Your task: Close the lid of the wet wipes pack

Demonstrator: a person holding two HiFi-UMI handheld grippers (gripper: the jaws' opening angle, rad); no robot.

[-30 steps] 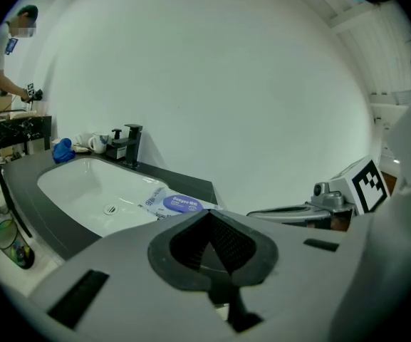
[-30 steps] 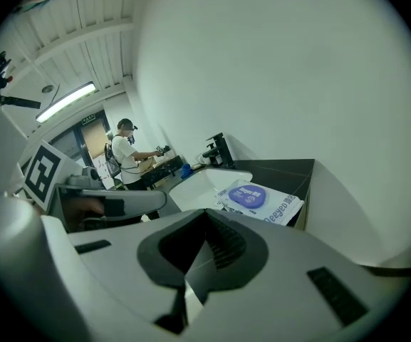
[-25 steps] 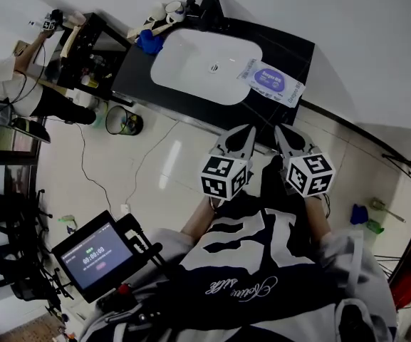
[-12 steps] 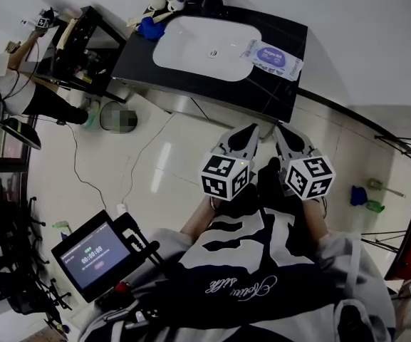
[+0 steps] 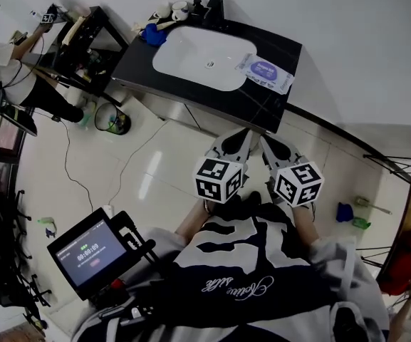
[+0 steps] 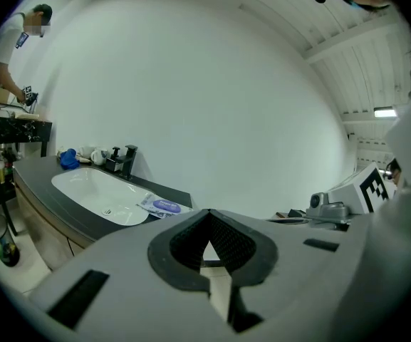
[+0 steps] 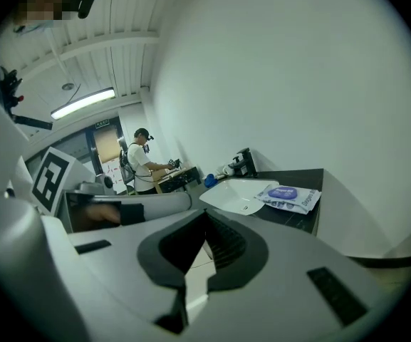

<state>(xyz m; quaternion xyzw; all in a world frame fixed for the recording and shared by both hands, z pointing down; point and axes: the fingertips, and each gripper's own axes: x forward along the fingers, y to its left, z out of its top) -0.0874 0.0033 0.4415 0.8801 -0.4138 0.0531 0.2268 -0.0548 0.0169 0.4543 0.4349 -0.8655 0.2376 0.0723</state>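
The wet wipes pack (image 5: 264,73), white with a purple oval lid, lies flat on the black counter (image 5: 255,109) to the right of the sink. It also shows far off in the left gripper view (image 6: 161,206) and the right gripper view (image 7: 288,196). I cannot tell from here whether its lid is up or down. My left gripper (image 5: 242,135) and right gripper (image 5: 266,142) hang side by side over the floor, short of the counter's front edge. Both are shut with nothing between the jaws (image 6: 209,218) (image 7: 206,221).
A white sink basin (image 5: 204,57) is set into the counter, with a black faucet (image 5: 213,7), a blue cloth (image 5: 153,37) and cups behind it. A waste bin (image 5: 112,118) stands on the tiled floor at left. Another person (image 5: 6,55) works at a black shelf far left.
The counter and pack have drifted up and left in the head view and look a little smaller. Both grippers stay shut, side by side, slightly further left.
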